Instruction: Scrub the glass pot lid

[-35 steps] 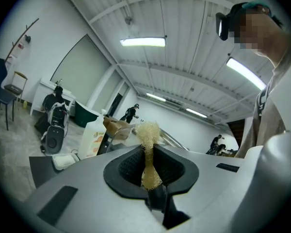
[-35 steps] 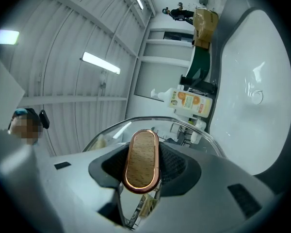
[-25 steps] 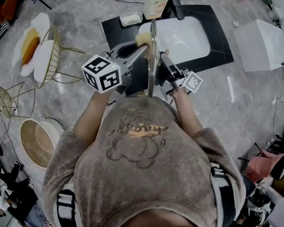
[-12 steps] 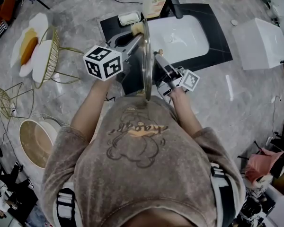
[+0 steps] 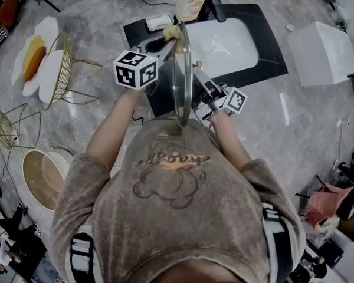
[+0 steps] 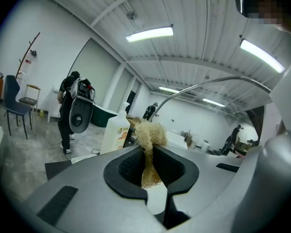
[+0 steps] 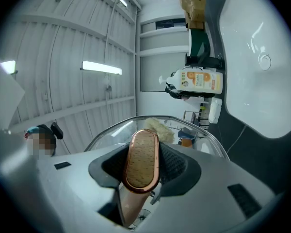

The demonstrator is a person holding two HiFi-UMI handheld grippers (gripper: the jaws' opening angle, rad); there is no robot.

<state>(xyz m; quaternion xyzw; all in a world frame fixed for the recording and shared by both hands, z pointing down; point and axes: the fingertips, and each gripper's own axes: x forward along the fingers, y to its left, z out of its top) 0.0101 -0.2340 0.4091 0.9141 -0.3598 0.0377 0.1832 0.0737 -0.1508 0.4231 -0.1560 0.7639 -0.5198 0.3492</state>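
Observation:
The glass pot lid [image 5: 182, 75] stands on edge over the counter in front of the person's chest. My right gripper [image 5: 196, 74] is shut on its copper-rimmed wooden handle [image 7: 141, 160], with the glass dome [image 7: 194, 130] beyond the jaws. My left gripper [image 5: 167, 42] is shut on a beige fibrous scrubber [image 5: 173, 33], which sits against the far part of the lid's left face. In the left gripper view the scrubber [image 6: 149, 136] sticks out of the closed jaws, and the lid's metal rim [image 6: 208, 83] arcs overhead. Through the glass the scrubber [image 7: 158, 126] shows as a pale tuft.
A white sink basin [image 5: 227, 43] is set in a black counter [image 5: 270, 55], with a faucet [image 5: 216, 6], a soap bottle [image 5: 191, 2] and a soap dish [image 5: 160, 22] behind it. A white box [image 5: 324, 53] stands at right, gold wire chairs [image 5: 66, 69] and a bowl [image 5: 40, 178] at left.
My left gripper has slid with the scrubber along the lid's face, away from the person and toward the sink. The lid and my right gripper have shifted slightly the same way.

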